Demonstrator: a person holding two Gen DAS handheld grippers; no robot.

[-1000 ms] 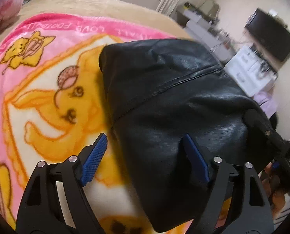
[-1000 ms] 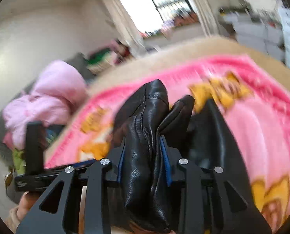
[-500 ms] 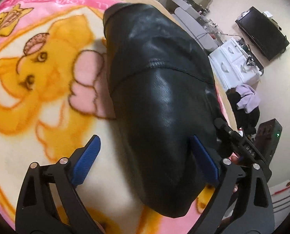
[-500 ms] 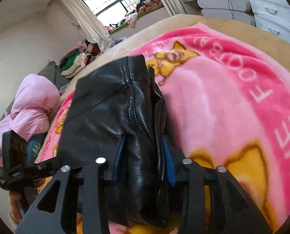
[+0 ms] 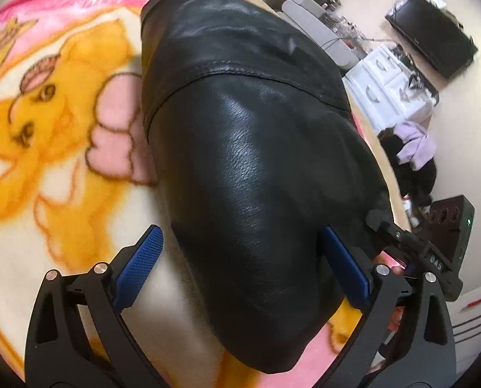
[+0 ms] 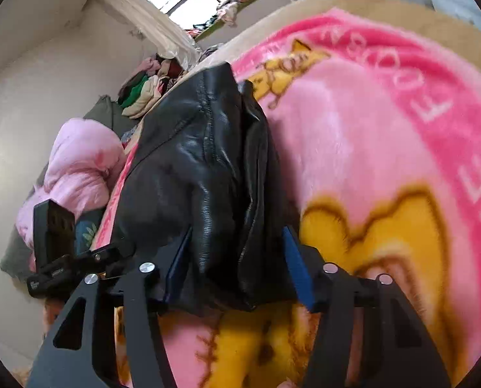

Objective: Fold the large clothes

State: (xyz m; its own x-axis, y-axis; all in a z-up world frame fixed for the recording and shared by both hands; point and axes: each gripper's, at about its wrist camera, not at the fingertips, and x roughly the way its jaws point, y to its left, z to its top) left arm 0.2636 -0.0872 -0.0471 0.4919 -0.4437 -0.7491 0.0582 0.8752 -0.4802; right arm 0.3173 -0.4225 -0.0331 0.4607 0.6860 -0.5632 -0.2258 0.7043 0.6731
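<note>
Letting go: both the left gripper and right gripper have just been opening, jaws apart around the black leather jacket on the blanket — heavy, slick, springy; grab the seamed edges.

The black leather jacket is covering much of the cartoon blanket beneath it. In the right wrist view, blanket lettering is running off the right edge, while clothes piled at upper left are blurring together.
</note>
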